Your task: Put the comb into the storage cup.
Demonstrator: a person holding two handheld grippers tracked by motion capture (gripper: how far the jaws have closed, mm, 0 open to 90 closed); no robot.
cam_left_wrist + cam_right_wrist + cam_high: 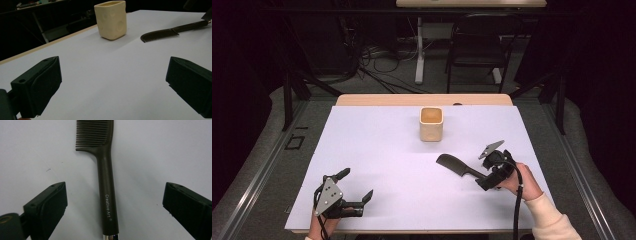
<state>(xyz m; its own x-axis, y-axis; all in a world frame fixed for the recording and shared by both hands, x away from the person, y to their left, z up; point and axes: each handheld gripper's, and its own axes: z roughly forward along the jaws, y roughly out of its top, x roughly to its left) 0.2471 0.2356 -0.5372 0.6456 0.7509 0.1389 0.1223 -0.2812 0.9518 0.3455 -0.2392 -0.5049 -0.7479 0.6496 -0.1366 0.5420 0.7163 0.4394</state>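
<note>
A dark brown comb [453, 164] lies flat on the white tabletop [377, 150], right of centre, with its teeth toward the middle. My right gripper [481, 173] is at its handle end. In the right gripper view the comb's handle [107, 187] runs up between the two wide-apart jaws of my right gripper [113, 206], and neither pad touches it. A cream cup [431, 124] stands upright at the far middle of the table. My left gripper [357, 184] rests open and empty near the front left edge. It faces the cup [111, 20] and the comb [162, 33].
A person's hands hold both grippers from the table's near edge, and a cable trails from the right one. Beyond the table stand a black chair [477, 45] and a white desk leg [419, 50] amid floor cables.
</note>
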